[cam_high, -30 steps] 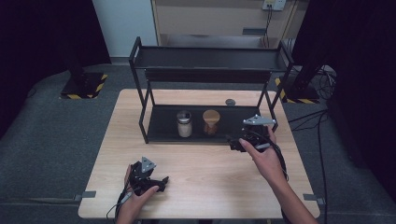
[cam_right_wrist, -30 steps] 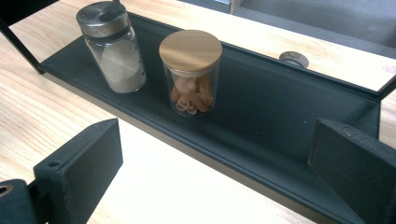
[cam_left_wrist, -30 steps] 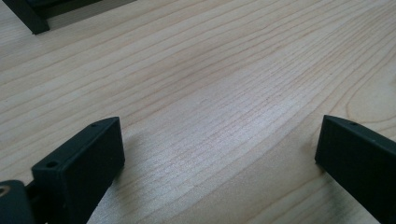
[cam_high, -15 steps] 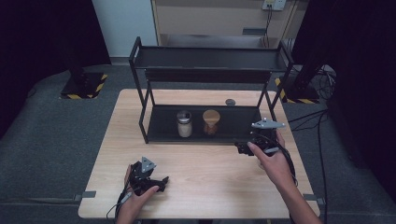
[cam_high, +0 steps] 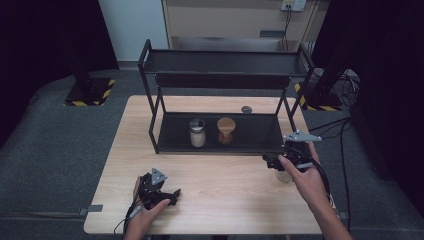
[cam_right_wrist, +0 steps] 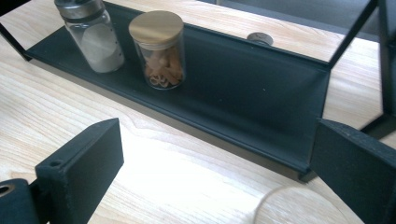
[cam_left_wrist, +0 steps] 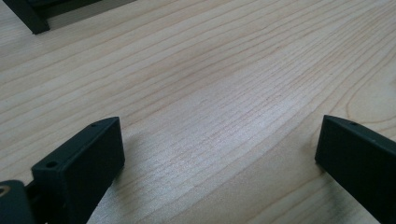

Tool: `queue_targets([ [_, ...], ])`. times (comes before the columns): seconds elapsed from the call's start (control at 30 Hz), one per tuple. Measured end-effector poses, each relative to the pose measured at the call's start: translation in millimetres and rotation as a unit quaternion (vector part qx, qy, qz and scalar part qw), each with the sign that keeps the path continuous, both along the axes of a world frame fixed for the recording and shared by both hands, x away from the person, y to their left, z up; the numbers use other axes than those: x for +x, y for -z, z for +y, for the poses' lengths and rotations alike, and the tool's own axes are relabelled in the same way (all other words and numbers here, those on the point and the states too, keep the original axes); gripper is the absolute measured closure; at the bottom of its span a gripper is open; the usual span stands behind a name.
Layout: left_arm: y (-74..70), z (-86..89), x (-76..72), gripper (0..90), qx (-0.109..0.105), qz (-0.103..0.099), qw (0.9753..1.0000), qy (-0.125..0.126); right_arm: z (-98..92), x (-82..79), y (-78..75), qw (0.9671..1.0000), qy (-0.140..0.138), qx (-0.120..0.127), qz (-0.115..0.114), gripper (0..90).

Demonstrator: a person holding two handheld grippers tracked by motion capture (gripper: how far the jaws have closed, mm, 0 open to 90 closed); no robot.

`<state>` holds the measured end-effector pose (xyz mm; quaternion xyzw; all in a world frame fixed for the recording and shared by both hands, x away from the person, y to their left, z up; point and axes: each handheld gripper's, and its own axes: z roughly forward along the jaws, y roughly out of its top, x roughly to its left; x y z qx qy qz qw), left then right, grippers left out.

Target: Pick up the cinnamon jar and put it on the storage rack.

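A black two-tier rack stands at the back of the wooden table. Its lower shelf carries a silver-lidded jar of white powder and a wooden-lidded jar of pasta. My right gripper hovers open just in front of the shelf's right end, nothing between its jaws. An open clear glass jar stands right under it. My left gripper rests open on bare wood at the front left.
A small dark round lid lies on the table behind the lower shelf. The rack's right legs stand close to my right gripper. Dark floor and stands surround the table.
My right gripper has drawn back a little from the shelf, toward the front right. The left gripper has stayed where it was.
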<state>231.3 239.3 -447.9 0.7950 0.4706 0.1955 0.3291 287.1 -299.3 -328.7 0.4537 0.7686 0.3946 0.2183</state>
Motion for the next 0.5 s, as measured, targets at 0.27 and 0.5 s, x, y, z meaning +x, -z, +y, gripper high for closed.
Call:
queue_targets([
  [0.27,0.1,-0.2,-0.1,0.0,0.000,0.000,1.0000,0.000,-15.4,-6.8,2.6,0.9999,0.012,0.003,0.003,3.2],
  [0.5,0.1,-0.3,-0.1,0.0,0.000,0.000,1.0000,-0.001,-22.3,-10.1,5.9,0.9998,0.019,0.006,0.004,3.2],
])
